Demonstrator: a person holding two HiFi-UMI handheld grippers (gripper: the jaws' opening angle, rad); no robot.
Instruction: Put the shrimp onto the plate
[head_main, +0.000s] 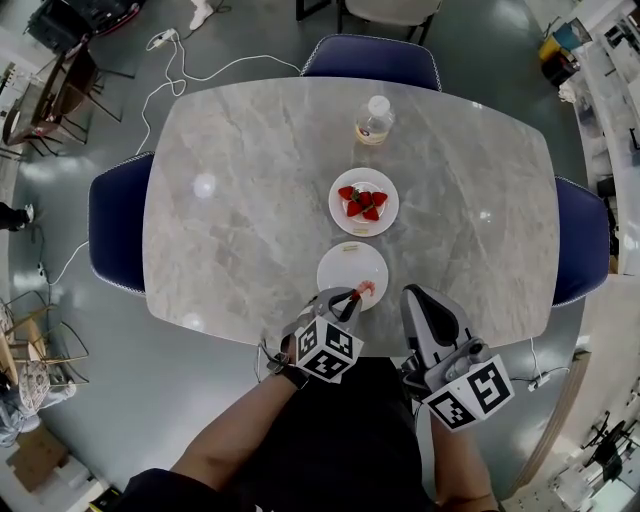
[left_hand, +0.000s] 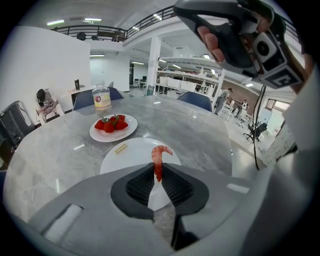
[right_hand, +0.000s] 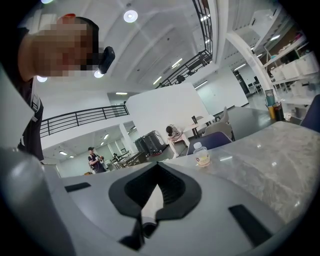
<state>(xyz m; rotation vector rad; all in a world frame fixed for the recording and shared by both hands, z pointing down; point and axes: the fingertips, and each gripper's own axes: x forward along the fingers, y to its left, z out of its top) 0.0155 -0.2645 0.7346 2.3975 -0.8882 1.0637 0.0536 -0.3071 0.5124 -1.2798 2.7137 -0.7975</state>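
A pink-red shrimp (left_hand: 158, 161) hangs by its tail between the pads of my left gripper (left_hand: 158, 176), which is shut on it just above the near edge of the empty white plate (left_hand: 131, 154). From the head camera, the shrimp (head_main: 363, 291) pokes out over the right rim of that plate (head_main: 347, 268), with the left gripper (head_main: 349, 296) at the table's near edge. My right gripper (head_main: 416, 297) is beside it to the right, tilted upward; its jaws (right_hand: 156, 196) are closed with nothing between them.
A second white plate with several strawberries (head_main: 363, 201) sits just beyond the empty plate, and a small bottle (head_main: 374, 120) stands further back. Blue chairs (head_main: 116, 229) flank the marble table (head_main: 240, 200) on three sides.
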